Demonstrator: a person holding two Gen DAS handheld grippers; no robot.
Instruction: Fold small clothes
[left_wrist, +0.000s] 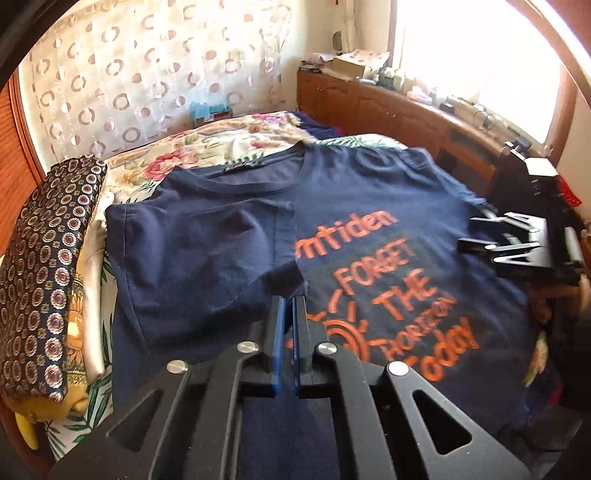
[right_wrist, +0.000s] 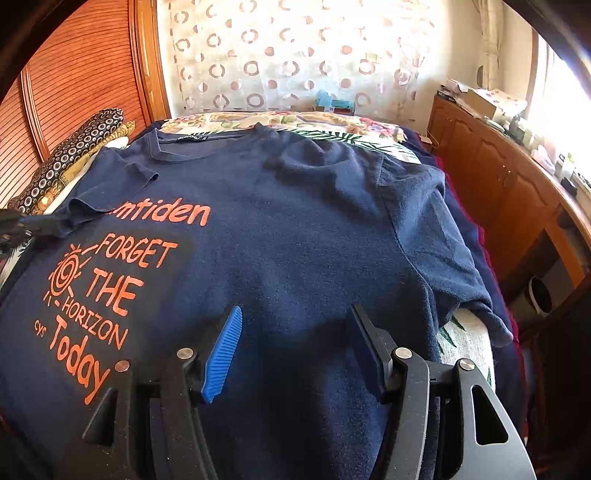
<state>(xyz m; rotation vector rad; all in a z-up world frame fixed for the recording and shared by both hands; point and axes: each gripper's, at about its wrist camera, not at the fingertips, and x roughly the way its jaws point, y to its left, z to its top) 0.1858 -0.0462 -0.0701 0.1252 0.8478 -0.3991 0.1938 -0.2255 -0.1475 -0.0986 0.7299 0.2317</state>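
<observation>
A navy T-shirt (left_wrist: 369, 192) with orange lettering lies face up on the bed; it also fills the right wrist view (right_wrist: 295, 229). Its left sleeve (left_wrist: 207, 251) is folded inward over the chest, covering part of the print. My left gripper (left_wrist: 289, 301) is shut on the edge of that sleeve, just above the shirt. My right gripper (right_wrist: 295, 321) is open and empty, hovering over the shirt's lower right part; it also shows in the left wrist view (left_wrist: 476, 236). The right sleeve (right_wrist: 443, 240) lies spread out toward the bed's edge.
A floral bedspread (left_wrist: 236, 140) covers the bed. A folded patterned cloth (left_wrist: 48, 266) lies along the bed's left side. A wooden cabinet (right_wrist: 509, 184) with clutter runs along the right, under a bright window. A curtain (right_wrist: 295, 55) hangs behind.
</observation>
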